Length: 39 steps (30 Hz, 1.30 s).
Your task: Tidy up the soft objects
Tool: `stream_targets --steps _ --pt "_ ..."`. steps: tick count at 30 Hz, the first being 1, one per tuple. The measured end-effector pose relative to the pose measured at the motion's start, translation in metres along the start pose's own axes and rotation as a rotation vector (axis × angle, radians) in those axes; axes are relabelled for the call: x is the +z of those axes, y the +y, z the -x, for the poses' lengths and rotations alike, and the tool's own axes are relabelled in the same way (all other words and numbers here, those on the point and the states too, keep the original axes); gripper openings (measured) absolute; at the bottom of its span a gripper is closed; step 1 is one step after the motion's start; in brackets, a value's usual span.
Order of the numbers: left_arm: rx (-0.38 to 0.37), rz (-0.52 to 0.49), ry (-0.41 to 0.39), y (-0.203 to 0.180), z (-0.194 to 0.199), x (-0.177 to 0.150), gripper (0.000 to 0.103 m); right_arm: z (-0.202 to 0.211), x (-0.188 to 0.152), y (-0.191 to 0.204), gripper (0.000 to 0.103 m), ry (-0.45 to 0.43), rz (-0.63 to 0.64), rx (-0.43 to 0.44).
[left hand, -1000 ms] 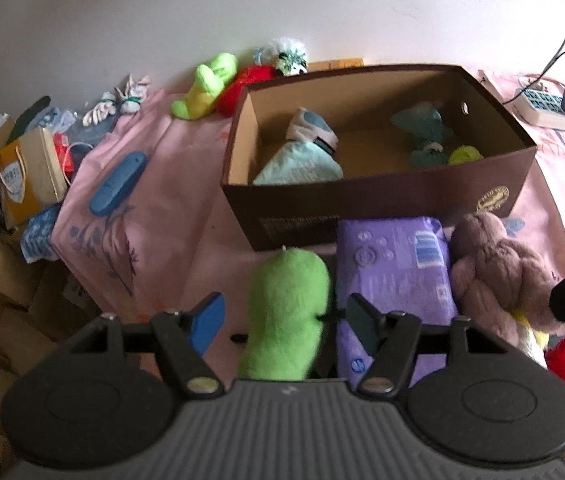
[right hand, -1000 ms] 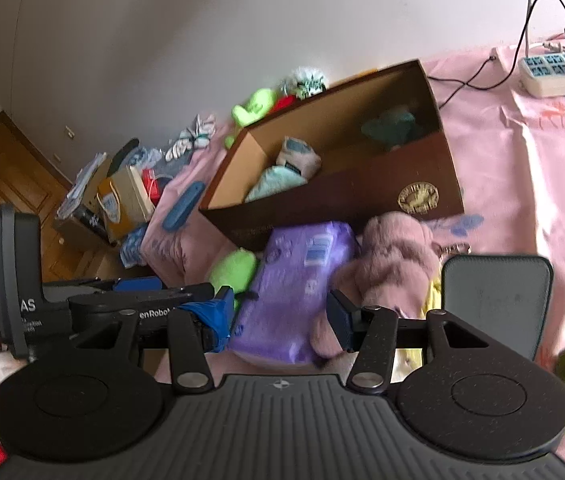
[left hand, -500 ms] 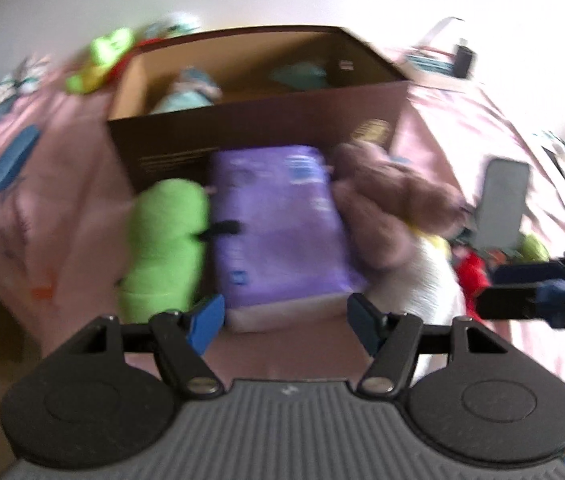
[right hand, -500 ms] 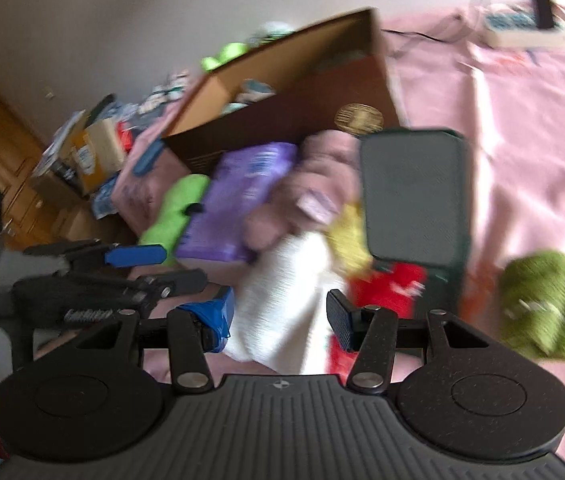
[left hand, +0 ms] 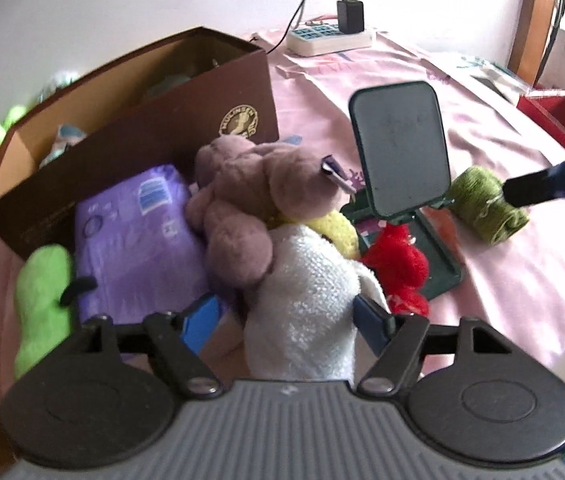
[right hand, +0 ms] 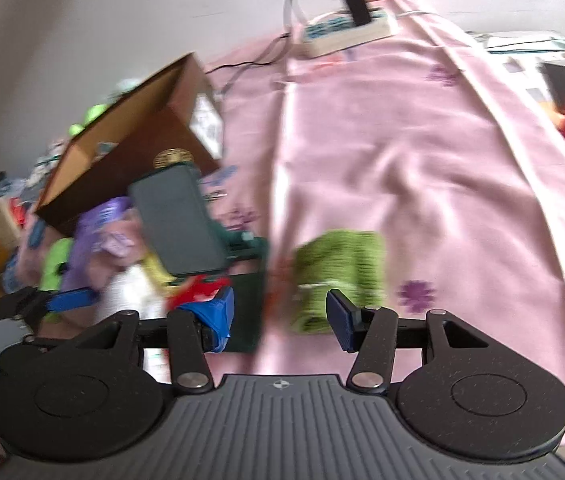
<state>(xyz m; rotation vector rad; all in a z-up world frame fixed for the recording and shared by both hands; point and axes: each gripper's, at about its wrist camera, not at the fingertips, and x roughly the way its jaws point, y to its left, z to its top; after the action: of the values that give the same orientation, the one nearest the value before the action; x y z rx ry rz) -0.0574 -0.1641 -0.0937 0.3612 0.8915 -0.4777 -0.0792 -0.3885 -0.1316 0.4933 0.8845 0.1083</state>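
Cloth [left hand: 422,92]: we are seeing pale pink with purple flower prints.
Box [left hand: 162,152]: we are seeing dark brown outside with a gold round emblem, tan inside.
Packet [left hand: 134,236], against the box: we are seeing lilac with a blue label.
Plush [left hand: 242,200], beside the box: we are seeing dusty mauve.
Towel toy [left hand: 306,300]: we are seeing white.
Toy [left hand: 42,292], left of the packet: we are seeing bright green.
Knit roll [left hand: 482,204]: we are seeing olive green.
Red toy [left hand: 396,262]: we are seeing scarlet.
Case [left hand: 400,148]: we are seeing dark green.
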Motion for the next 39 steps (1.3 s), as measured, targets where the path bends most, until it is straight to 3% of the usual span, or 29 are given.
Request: stream_targets --steps 5,12,22,25,28,30,34,39 --pt "0.065 -0.083 -0.009 -0.019 -0.008 -0.001 0.077 -0.010 0.001 -0.014 0.036 -0.010 0.017 -0.119" --pt "0.125 -0.126 -0.026 -0.030 -0.007 -0.007 0.077 -0.039 0.005 -0.028 0.038 0.052 -0.058 -0.085" --pt "0.185 -0.189 -0.038 -0.045 -0.010 -0.010 0.077 -0.060 -0.002 -0.002 0.039 -0.009 0.134 -0.153" --pt "0.172 -0.213 -0.051 -0.051 -0.008 -0.010 0.077 -0.059 -0.002 -0.005 0.033 -0.016 0.135 -0.134" --pt "0.160 -0.212 -0.028 -0.051 -0.013 -0.008 0.065 -0.054 -0.003 -0.013 0.023 -0.018 0.111 -0.104" --pt "0.174 -0.204 -0.025 -0.048 -0.014 -0.009 0.046 -0.050 -0.003 -0.018 0.015 -0.021 0.085 -0.089" --pt "0.139 -0.142 -0.033 -0.034 -0.008 -0.008 0.043 -0.044 -0.005 -0.020 0.008 -0.038 0.027 -0.080" --pt "0.052 -0.076 -0.040 -0.018 0.011 -0.009 0.041 -0.033 -0.003 -0.029 0.006 -0.058 -0.056 -0.051"
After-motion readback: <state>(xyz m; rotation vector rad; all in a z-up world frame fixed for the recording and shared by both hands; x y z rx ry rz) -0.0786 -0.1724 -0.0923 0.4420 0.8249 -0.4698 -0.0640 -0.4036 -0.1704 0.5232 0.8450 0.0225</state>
